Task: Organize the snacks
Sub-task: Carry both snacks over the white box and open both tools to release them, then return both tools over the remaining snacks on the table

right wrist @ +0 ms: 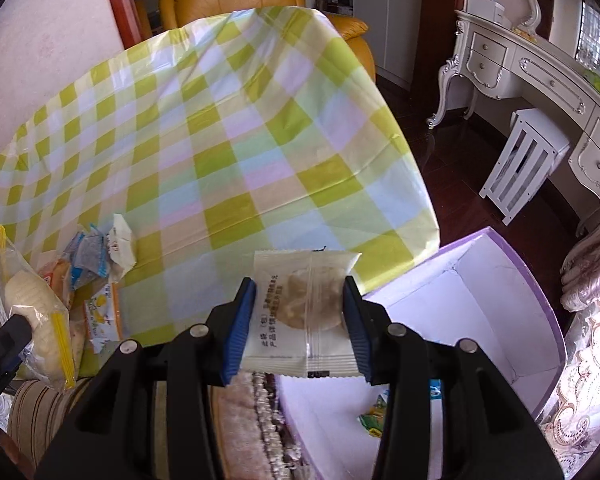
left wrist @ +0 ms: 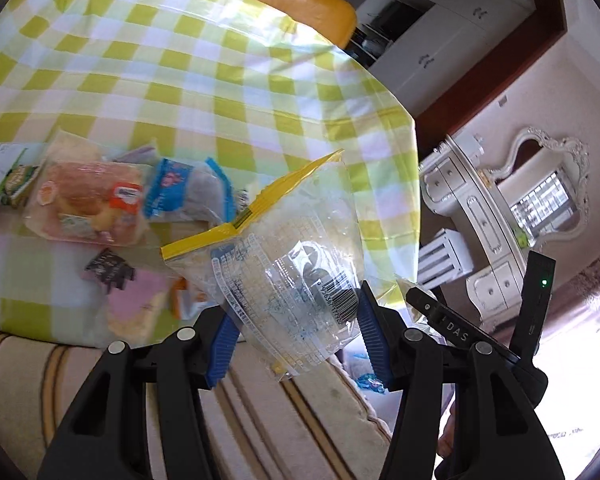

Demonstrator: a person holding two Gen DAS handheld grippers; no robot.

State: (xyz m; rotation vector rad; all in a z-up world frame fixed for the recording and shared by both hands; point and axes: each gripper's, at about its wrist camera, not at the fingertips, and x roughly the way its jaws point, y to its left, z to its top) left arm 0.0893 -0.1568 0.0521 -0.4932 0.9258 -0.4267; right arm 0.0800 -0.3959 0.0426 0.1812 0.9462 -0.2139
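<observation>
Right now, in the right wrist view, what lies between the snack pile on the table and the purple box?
Only bare checked tablecloth between the snack pile and the purple box; nearer the camera, the right claw holds a cookie packet.

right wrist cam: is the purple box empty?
No, the purple box already holds a small green-and-yellow wrapped snack on its white floor, just below the right gripper.

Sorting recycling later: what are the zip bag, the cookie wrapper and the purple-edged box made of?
Zip bag: thin clear plastic film, glossy, crinkled, yellow zip strip.
Cookie wrapper: likely plastic film, milky with a clear window, crimped ends.
Box: probably cardboard, matte white inside, stiff straight walls.
</observation>
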